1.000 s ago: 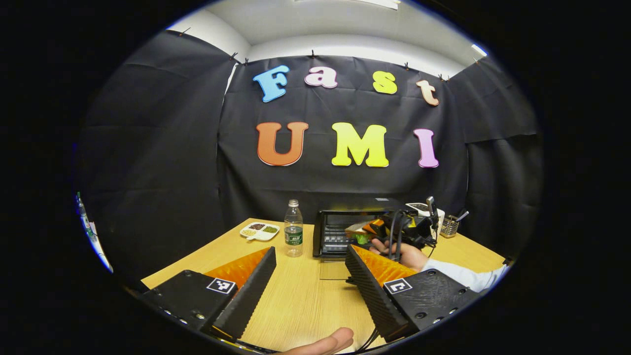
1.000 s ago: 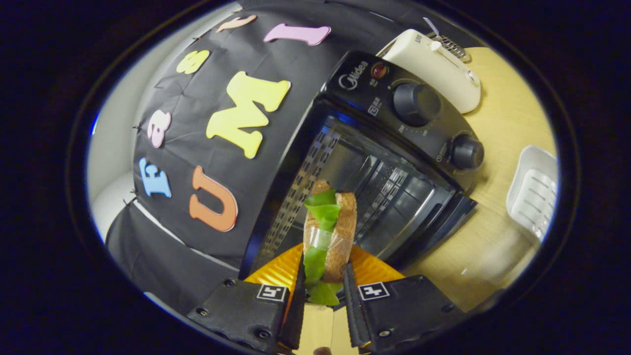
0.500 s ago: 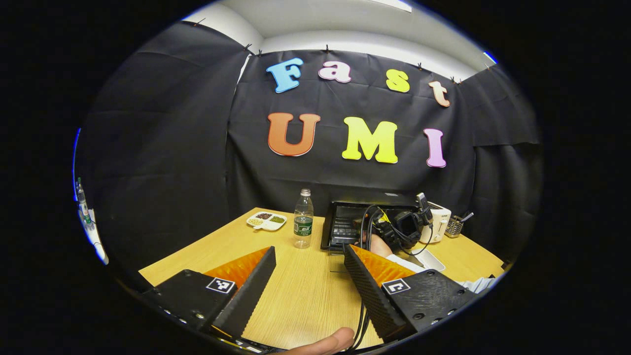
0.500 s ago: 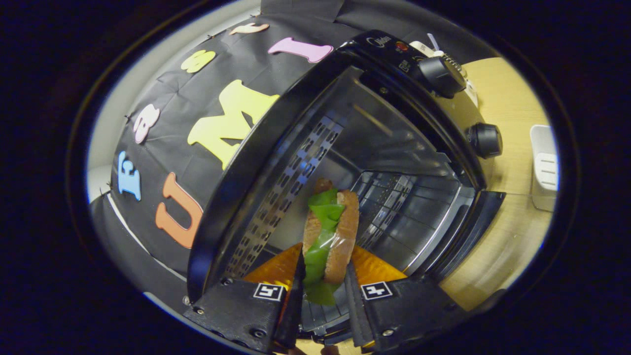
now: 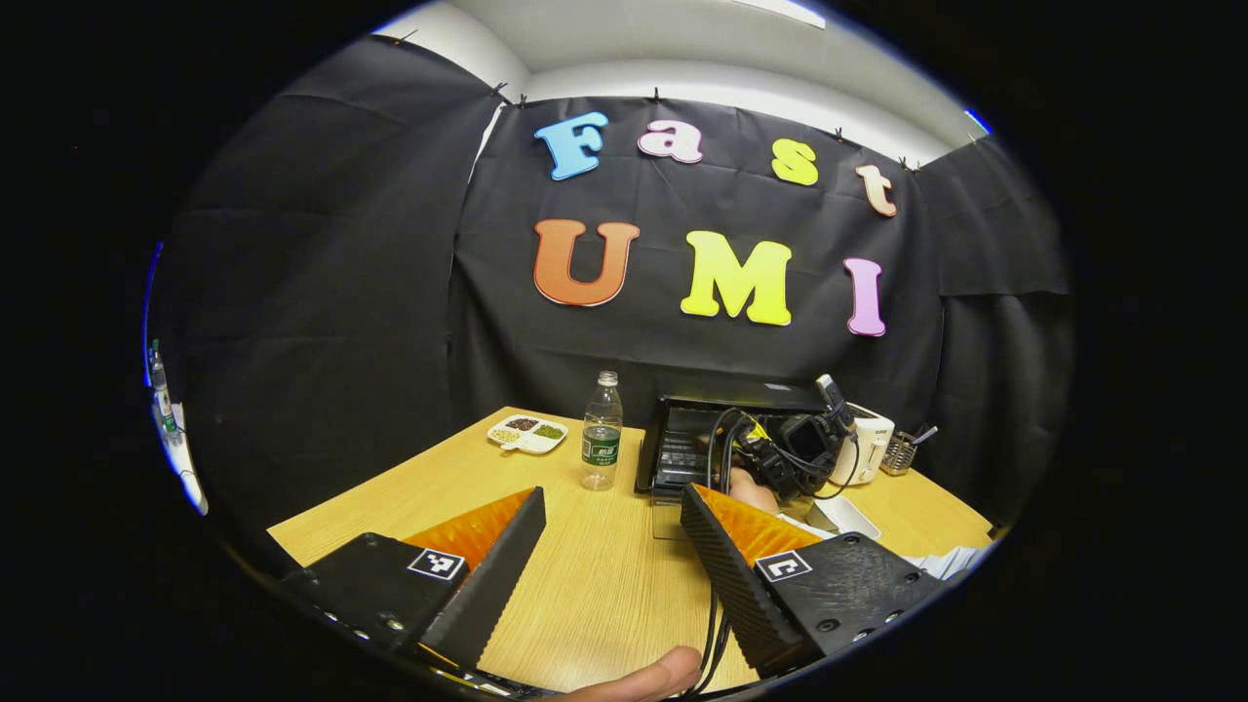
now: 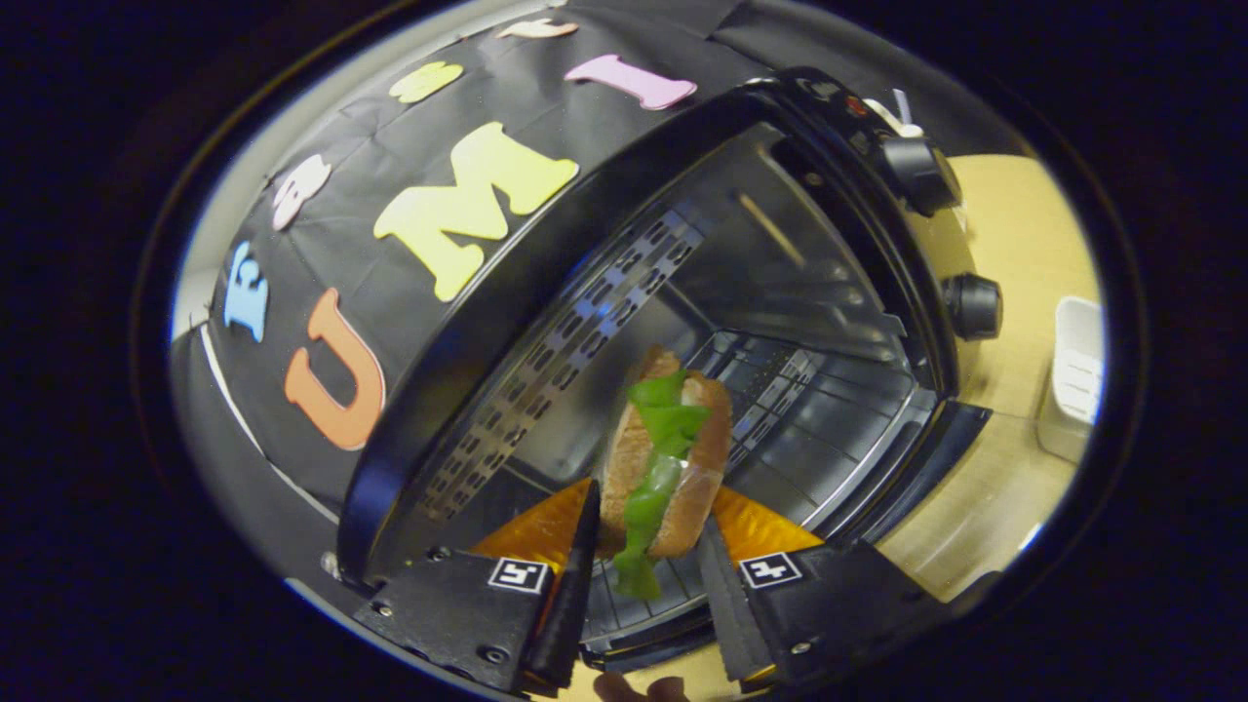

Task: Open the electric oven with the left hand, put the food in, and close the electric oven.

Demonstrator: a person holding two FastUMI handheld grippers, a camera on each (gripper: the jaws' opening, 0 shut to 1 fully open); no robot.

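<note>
The black electric oven [image 6: 546, 253] stands open, its rack [image 6: 809, 419] and bare cavity close in front in the right gripper view. A sandwich [image 6: 673, 458] of brown bread and green lettuce sits tilted inside the oven mouth, between the fingers of my right gripper [image 6: 646, 504], whose jaws stand apart around it. In the left gripper view the oven [image 5: 682, 419] is at the table's far side, with the right gripper [image 5: 780, 453] and the hand holding it reaching into it. My left gripper [image 5: 612, 497] hovers open over the wooden table [image 5: 604, 585], holding nothing.
A water bottle [image 5: 602, 429] and a white divided dish [image 5: 527, 433] stand left of the oven. A white appliance [image 5: 866, 444], a utensil basket [image 5: 902, 450] and a white tray [image 5: 848, 517] lie to its right. The oven's knobs [image 6: 972, 305] face the right side.
The right gripper carried the sandwich from in front of the oven into its cavity, then its fingers spread apart and the sandwich tilted. The left gripper drew back slightly.
</note>
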